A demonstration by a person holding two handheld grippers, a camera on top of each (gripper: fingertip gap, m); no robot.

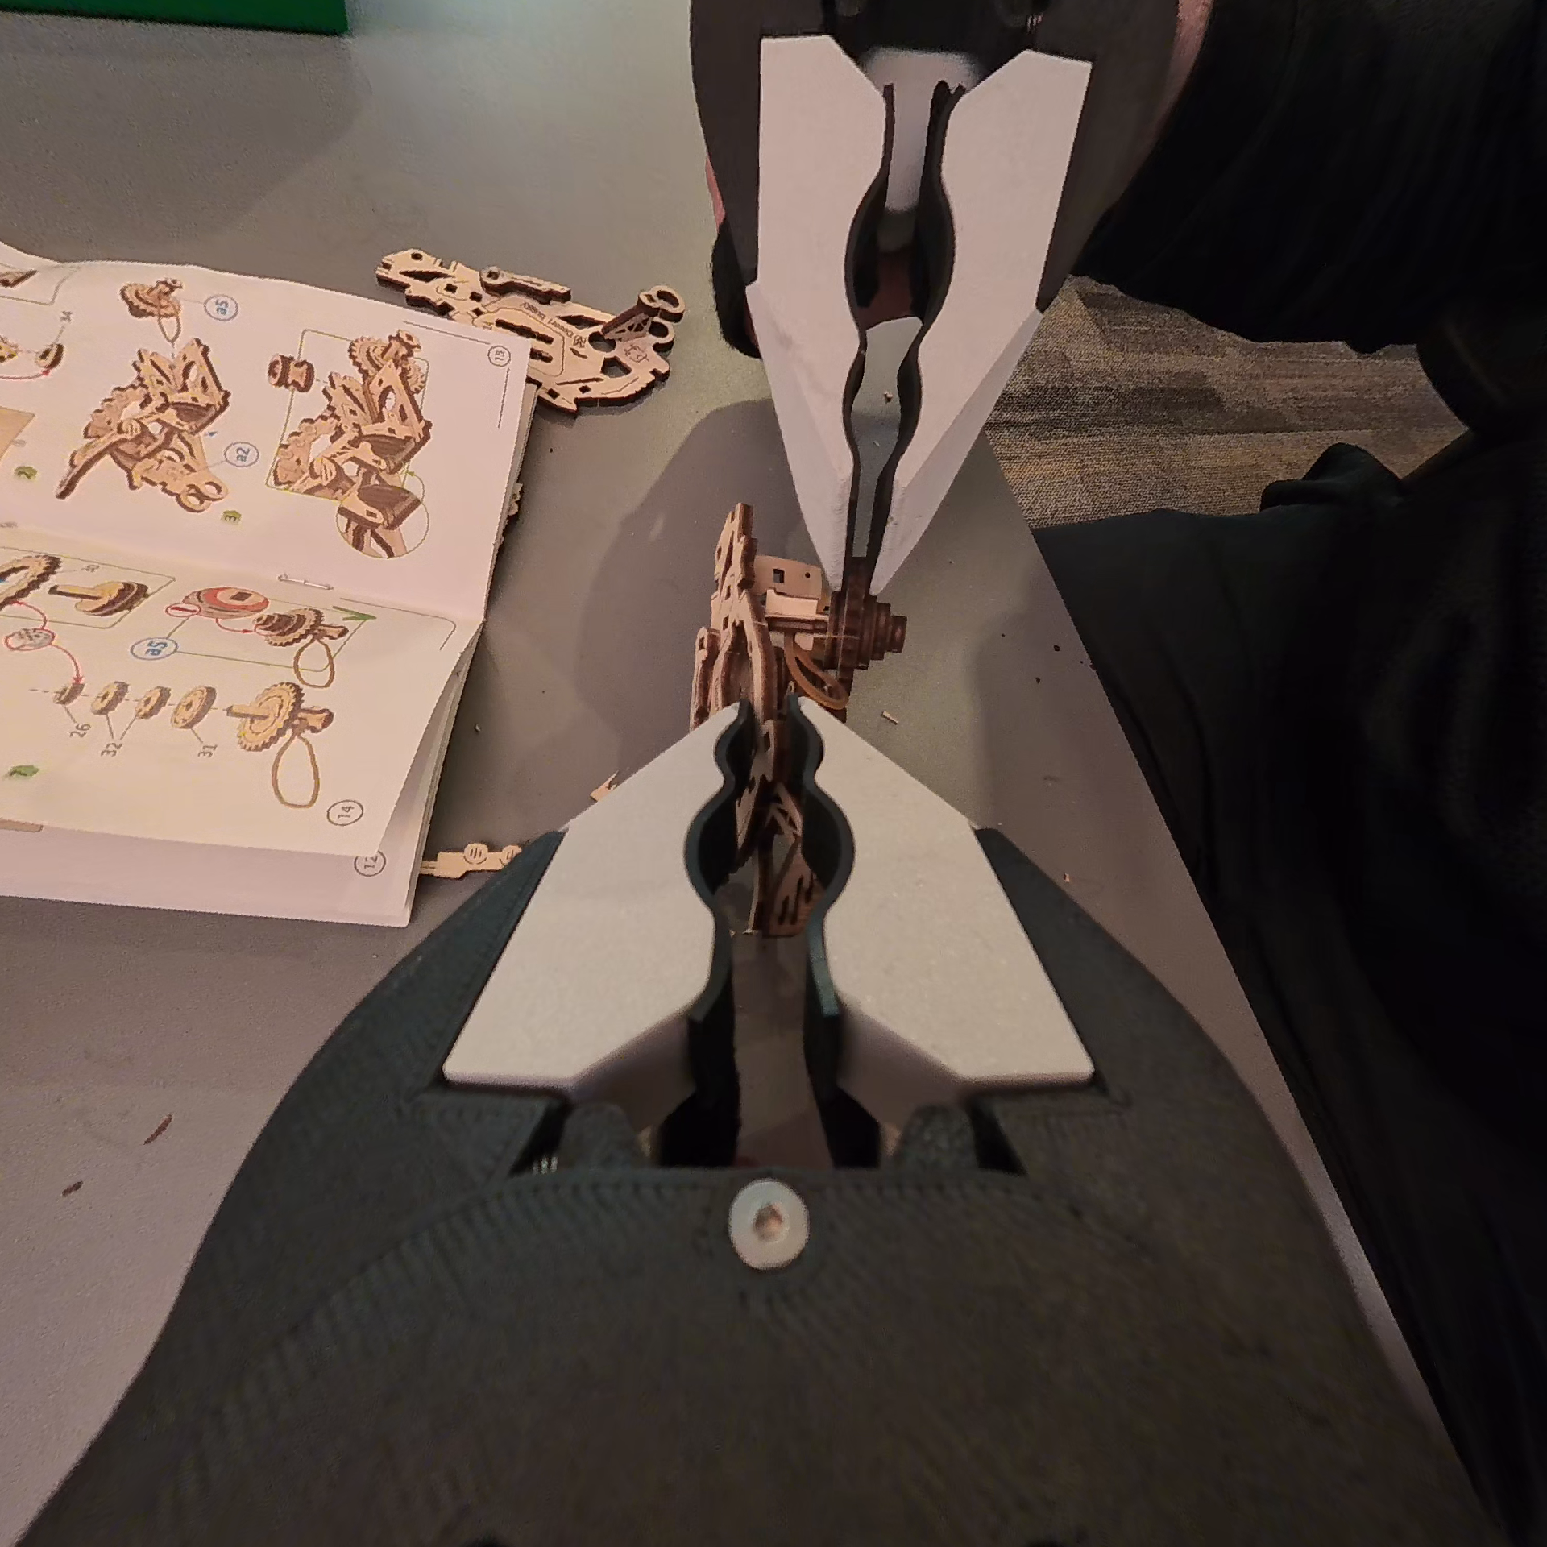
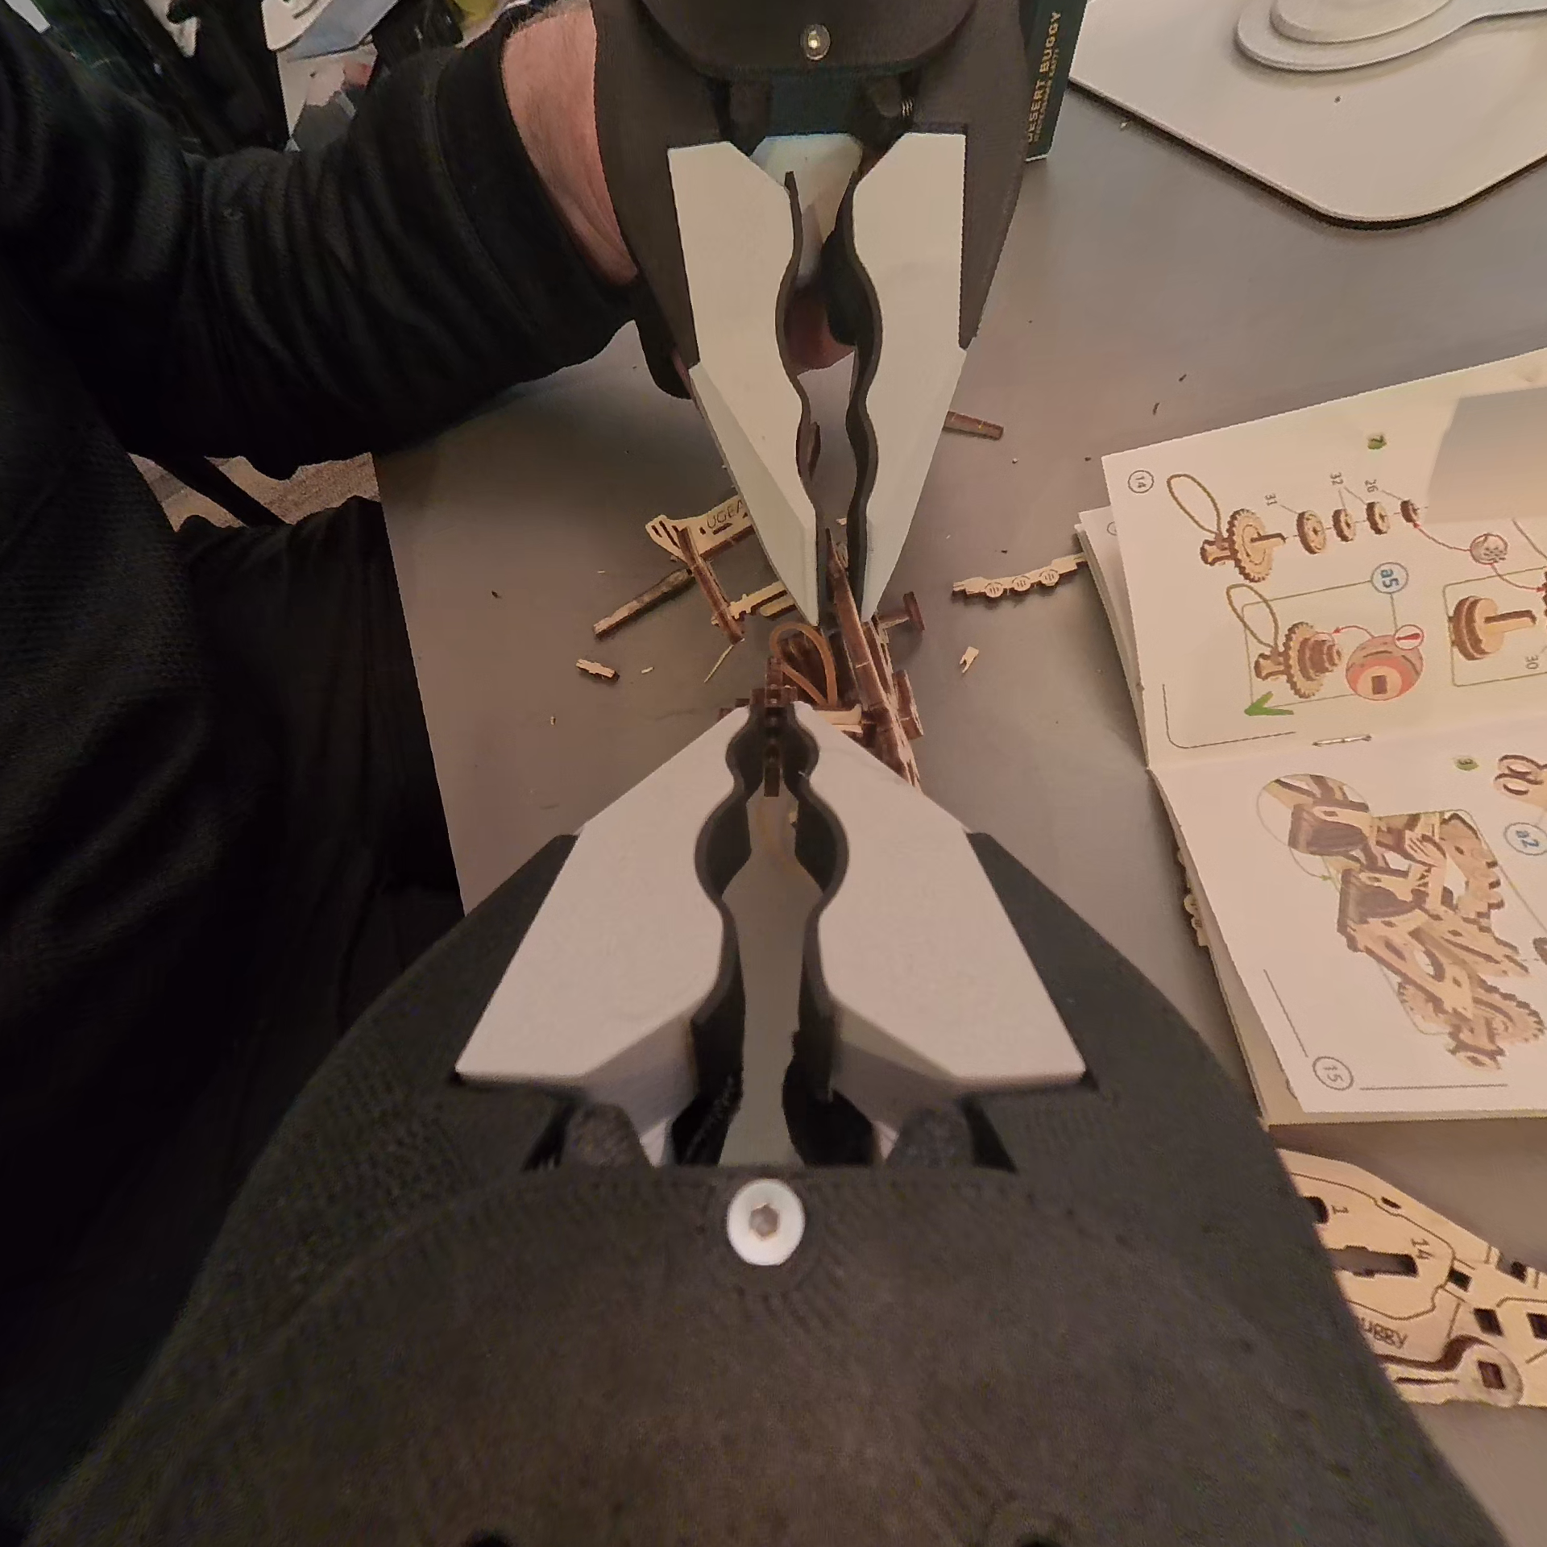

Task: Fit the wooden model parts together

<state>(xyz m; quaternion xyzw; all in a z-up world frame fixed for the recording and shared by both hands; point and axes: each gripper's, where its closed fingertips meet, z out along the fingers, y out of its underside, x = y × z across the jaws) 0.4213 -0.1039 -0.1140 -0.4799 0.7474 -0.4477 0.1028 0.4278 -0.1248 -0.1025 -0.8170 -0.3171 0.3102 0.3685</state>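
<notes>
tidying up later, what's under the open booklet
A thin wooden strip pokes out from under the booklet at its near corner, resting on the grey table. How far it runs underneath, or what else lies there, is covered by the pages.

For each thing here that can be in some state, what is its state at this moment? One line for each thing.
Left gripper: shut on the model frame.
Right gripper: shut on the gear stack.
Model frame: upright, held above the table.
Gear stack: pressed against the frame's side.
Rubber band: looped at the gear stack, slack.
Booklet: open, lying flat.
Part sheet: flat on the table, partly emptied.
</notes>
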